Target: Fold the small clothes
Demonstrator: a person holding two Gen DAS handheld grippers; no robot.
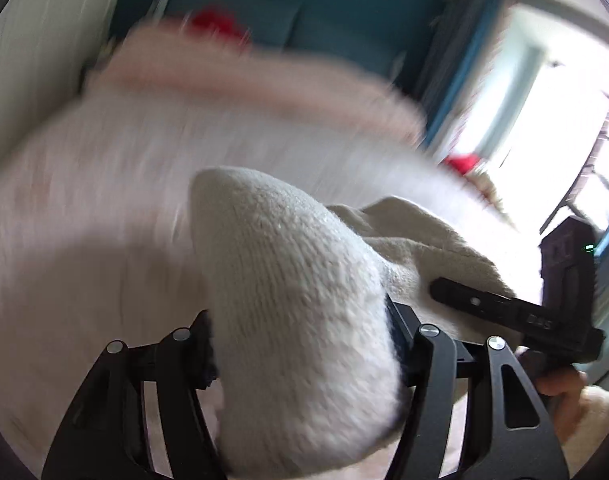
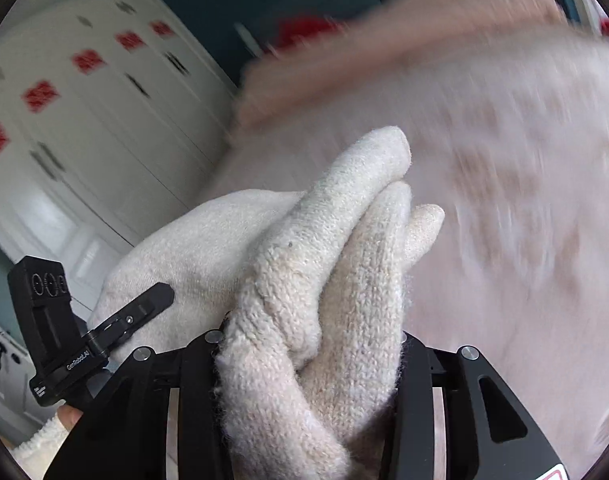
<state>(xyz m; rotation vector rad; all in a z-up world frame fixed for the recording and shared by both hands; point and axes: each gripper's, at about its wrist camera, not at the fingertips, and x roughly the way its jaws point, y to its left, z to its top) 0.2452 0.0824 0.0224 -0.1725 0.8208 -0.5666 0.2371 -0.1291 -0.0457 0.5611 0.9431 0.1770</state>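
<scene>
A cream knit glove is stretched between both grippers, held up in the air above a pale pink bed. In the left wrist view my left gripper (image 1: 304, 360) is shut on the glove's rounded cuff end (image 1: 288, 280), which hides the fingertips. The right gripper (image 1: 504, 312) shows at the right, against the same cloth. In the right wrist view my right gripper (image 2: 308, 360) is shut on the glove's bunched finger end (image 2: 336, 248); the knit fingers stick up past the jaws. The left gripper (image 2: 116, 328) shows at the lower left.
The pink bed cover (image 1: 104, 220) lies below, blurred by motion, with a pink pillow (image 1: 244, 76) at its far side. White wardrobe doors with red stickers (image 2: 84, 92) stand to the left. A bright window (image 1: 544, 120) is at the right.
</scene>
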